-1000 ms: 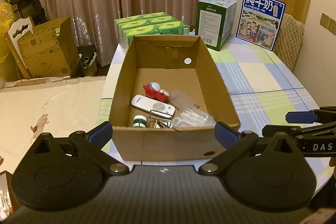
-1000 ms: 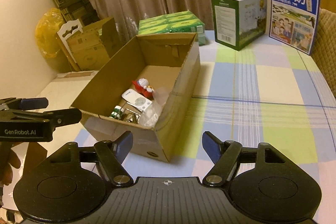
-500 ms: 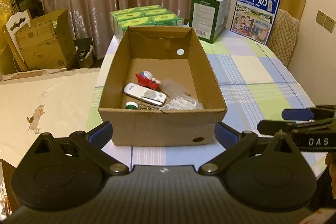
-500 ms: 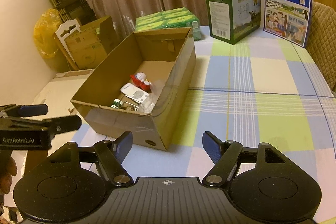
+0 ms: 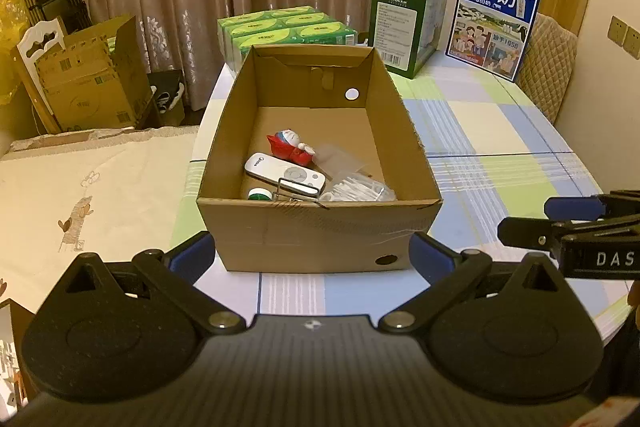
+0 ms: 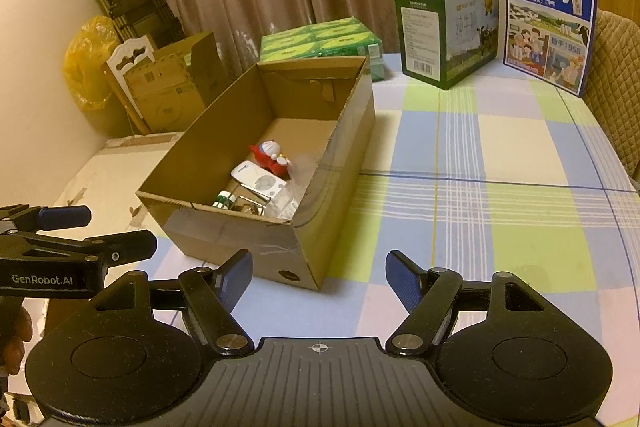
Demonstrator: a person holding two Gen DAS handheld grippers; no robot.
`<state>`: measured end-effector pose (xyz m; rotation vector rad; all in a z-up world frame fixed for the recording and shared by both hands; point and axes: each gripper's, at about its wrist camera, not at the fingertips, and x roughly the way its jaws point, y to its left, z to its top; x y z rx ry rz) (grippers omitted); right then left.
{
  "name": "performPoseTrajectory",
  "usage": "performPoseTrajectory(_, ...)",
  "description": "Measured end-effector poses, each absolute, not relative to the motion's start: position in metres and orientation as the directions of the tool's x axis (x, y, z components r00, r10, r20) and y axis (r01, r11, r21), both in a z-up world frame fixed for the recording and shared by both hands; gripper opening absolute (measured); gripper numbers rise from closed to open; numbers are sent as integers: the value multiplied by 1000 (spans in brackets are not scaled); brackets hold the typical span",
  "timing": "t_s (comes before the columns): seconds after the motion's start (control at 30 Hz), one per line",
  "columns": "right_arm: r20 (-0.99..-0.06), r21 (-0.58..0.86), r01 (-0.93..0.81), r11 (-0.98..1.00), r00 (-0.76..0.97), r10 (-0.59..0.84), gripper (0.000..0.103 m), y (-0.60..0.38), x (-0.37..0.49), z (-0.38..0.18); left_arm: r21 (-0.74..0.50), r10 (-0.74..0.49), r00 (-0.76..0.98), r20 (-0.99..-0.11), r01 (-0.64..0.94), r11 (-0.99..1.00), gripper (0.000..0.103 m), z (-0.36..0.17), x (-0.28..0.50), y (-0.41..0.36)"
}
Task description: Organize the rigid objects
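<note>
Jaws on both the left gripper (image 5: pixel 312 257) and the right gripper (image 6: pixel 319 281) stand wide apart and hold nothing, hovering just short of the box (image 5: pixel 320 231) on the table (image 6: pixel 500 155). Inside lie a toy (image 5: pixel 290 147), a remote (image 5: pixel 284 177), a small bottle (image 5: pixel 258 193), a metal clip (image 5: pixel 298 189) and a clear bag (image 5: pixel 358 189). With the cloth around it bare, I'd say the gathering looks done or nearly so.

One cardboard box (image 5: pixel 320 231) holding: one remote (image 5: pixel 285 175), one red figurine (image 5: pixel 290 146), one green-capped bottle (image 5: pixel 259 194), one clear plastic bag (image 5: pixel 358 189). Two milk cartons (image 5: pixel 406 23) (image 5: pixel 494 23) on bench.
</note>
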<state>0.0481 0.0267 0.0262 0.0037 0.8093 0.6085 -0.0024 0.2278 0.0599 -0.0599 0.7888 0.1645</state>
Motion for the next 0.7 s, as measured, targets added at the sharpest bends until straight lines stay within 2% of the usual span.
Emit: performPoseTrajectory(0.7, -690, 215, -508, 834, 525, 498, 71, 31, 47, 21, 18, 130, 683, -719, -169, 985, 102, 54, -4, 225)
